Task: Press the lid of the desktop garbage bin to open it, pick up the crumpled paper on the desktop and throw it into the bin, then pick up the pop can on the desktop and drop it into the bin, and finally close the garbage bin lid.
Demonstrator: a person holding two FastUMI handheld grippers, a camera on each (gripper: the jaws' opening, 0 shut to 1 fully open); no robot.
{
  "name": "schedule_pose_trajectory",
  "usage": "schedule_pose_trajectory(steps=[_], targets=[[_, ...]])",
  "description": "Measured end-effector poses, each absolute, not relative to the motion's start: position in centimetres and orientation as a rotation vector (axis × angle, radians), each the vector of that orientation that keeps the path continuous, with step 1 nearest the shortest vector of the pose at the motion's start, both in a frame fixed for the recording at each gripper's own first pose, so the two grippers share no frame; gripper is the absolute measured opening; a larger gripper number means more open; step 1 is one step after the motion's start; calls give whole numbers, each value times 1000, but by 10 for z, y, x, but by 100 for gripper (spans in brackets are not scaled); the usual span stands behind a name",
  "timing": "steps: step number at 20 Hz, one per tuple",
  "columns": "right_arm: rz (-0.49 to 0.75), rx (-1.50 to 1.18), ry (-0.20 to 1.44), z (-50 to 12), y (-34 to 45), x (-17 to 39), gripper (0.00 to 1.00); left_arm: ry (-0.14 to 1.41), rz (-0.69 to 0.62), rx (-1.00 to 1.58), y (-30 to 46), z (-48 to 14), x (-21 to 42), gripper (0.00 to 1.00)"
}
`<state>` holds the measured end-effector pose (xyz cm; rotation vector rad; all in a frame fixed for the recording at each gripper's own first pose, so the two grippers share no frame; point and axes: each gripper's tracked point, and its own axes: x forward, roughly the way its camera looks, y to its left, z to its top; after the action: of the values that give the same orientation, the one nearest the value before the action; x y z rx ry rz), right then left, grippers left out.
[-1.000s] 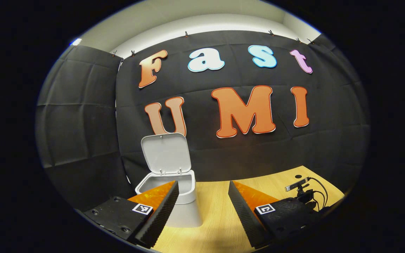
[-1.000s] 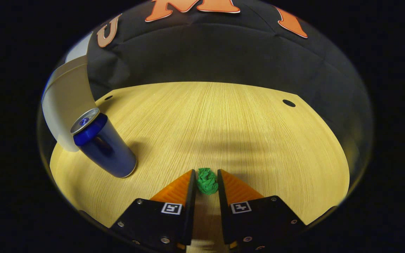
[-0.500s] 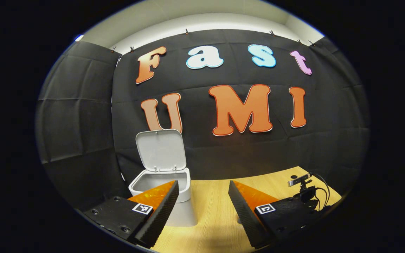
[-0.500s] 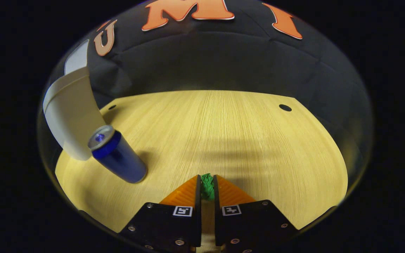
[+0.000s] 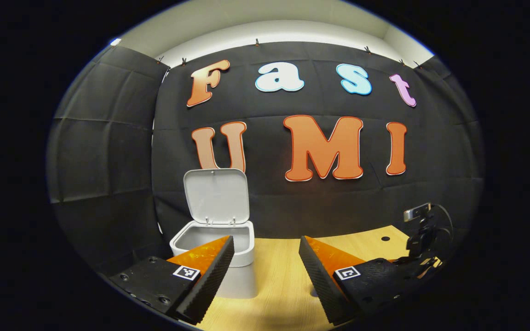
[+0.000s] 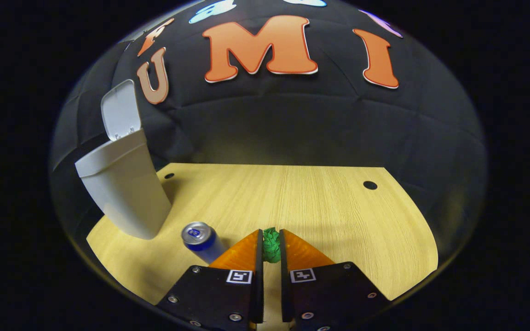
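Pale wood desktop, black cloth wall, open white bin

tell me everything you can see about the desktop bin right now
The desktop bin is a small, pale grey, plastic-looking tub with rounded corners, tapering toward its base. Its hinged lid stands open, swung up and back toward the black cloth wall, with two small hinge clips at its lower edge. It stands upright on the wooden desk near the back left corner. What shows of its inside looks bare. The blue pop can stands nearby, apart from it. Nothing grips it.
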<state>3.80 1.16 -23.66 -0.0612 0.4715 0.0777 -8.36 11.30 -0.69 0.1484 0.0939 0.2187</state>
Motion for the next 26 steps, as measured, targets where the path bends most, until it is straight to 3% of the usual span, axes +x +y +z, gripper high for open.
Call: schedule_pose_trajectory(steps=[6, 7, 14, 26], targets=[[139, -83, 375, -179, 44, 33, 16, 88, 250, 128, 130, -11, -92, 94], [159, -92, 343, -166, 55, 33, 16, 85, 258, 131, 134, -10, -94, 90], [320, -88, 231, -104, 134, 32, 15, 51, 322, 132, 163, -2, -110, 90], [609, -78, 186, -75, 287, 33, 15, 4, 463, 123, 222, 13, -157, 90]])
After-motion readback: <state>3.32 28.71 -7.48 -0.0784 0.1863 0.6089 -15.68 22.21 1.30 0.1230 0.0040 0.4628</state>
